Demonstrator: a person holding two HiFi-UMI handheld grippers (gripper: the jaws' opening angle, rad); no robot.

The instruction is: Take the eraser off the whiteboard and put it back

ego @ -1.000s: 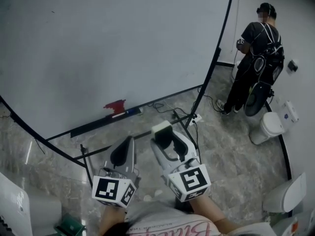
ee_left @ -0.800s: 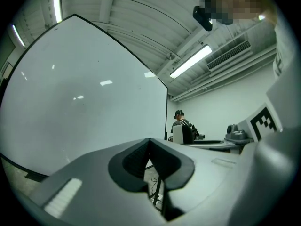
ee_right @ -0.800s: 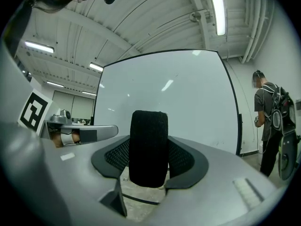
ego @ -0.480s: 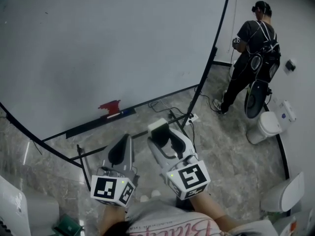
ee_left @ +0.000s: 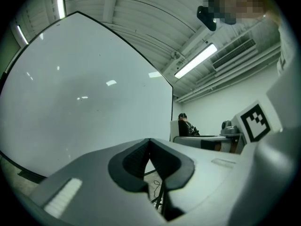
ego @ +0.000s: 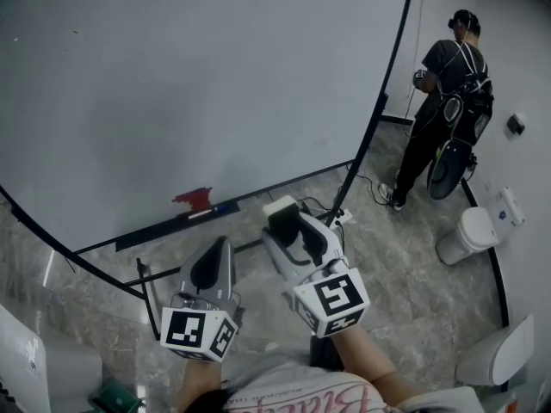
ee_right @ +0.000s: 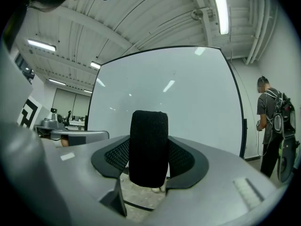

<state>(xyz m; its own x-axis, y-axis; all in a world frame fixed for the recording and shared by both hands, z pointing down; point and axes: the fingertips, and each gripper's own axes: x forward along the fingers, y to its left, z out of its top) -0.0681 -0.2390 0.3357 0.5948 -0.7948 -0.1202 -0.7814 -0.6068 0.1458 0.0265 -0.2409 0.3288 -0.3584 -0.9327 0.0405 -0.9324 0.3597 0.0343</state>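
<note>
Whiteboard (ego: 172, 84) ahead; eraser (ee_right: 148, 147) felt shows only in right gripper view.

eraser (ee_right: 148, 135): black felt, upright, in right claw (ee_right: 149, 155) | whiteboard (ego: 189, 84): standing ahead

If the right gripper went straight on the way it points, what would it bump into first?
Most likely the whiteboard, straight ahead with nothing visible between. The eraser in the right gripper would touch it first.
</note>
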